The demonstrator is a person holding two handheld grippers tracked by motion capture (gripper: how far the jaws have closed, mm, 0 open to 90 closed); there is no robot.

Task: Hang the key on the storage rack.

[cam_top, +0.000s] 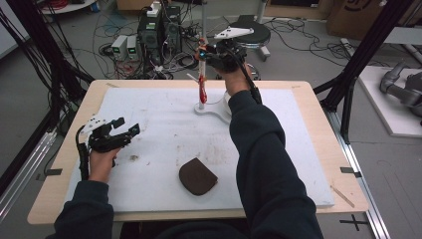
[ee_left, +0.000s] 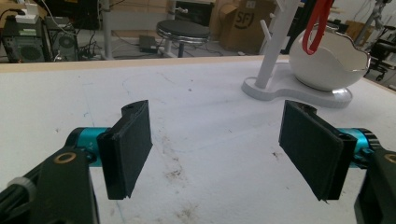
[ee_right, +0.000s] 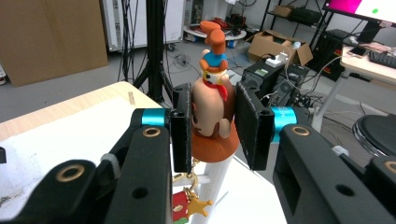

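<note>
The right hand-held gripper grasps a figurine atop the stand; the left hand-held gripper rests released on the counter.

A high camera looks forward and down on the whole table. The left gripper camera sits low, facing across the mat toward the white stand. The right gripper camera views that stand's top closely.
</note>
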